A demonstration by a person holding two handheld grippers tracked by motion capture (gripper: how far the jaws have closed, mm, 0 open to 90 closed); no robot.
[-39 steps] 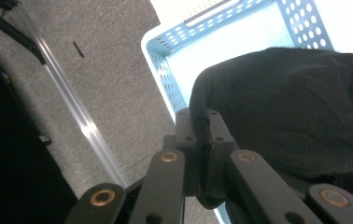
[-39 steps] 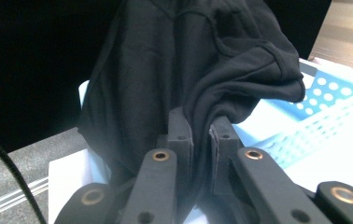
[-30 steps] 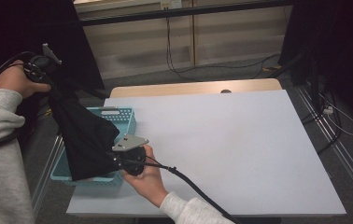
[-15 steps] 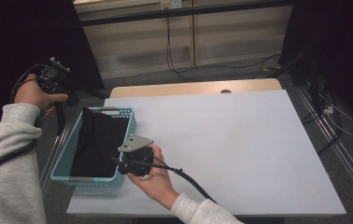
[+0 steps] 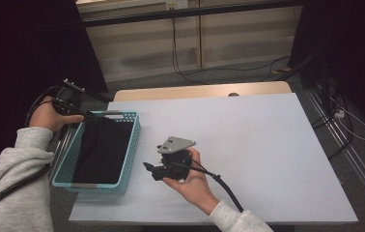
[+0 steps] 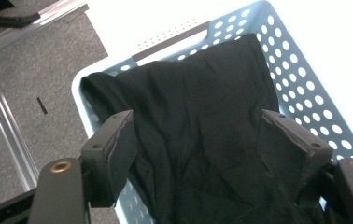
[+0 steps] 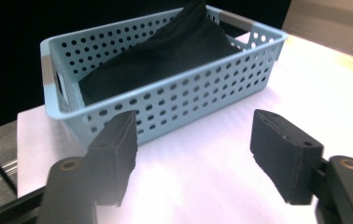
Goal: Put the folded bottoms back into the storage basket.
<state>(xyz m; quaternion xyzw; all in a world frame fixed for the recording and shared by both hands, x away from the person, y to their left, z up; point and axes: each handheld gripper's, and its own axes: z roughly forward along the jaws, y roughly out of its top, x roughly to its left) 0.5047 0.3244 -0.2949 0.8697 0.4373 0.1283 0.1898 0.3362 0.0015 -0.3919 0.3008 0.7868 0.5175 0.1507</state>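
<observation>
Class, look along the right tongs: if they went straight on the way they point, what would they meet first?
Probably the long perforated side wall of the blue basket, which stands straight beyond the open right tongs, with bare white table before it. The black cloth lies inside, behind that wall.

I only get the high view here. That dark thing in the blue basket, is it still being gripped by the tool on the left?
Observer: No. In the left gripper view the left gripper stands open above the black cloth, not pinching it.
Operator: And the other tool?
Observer: The right gripper is open too, with nothing between its jaws, aimed at the basket side.
Operator: Is the cloth all inside?
Observer: One edge lies up against the basket's end wall.
</observation>
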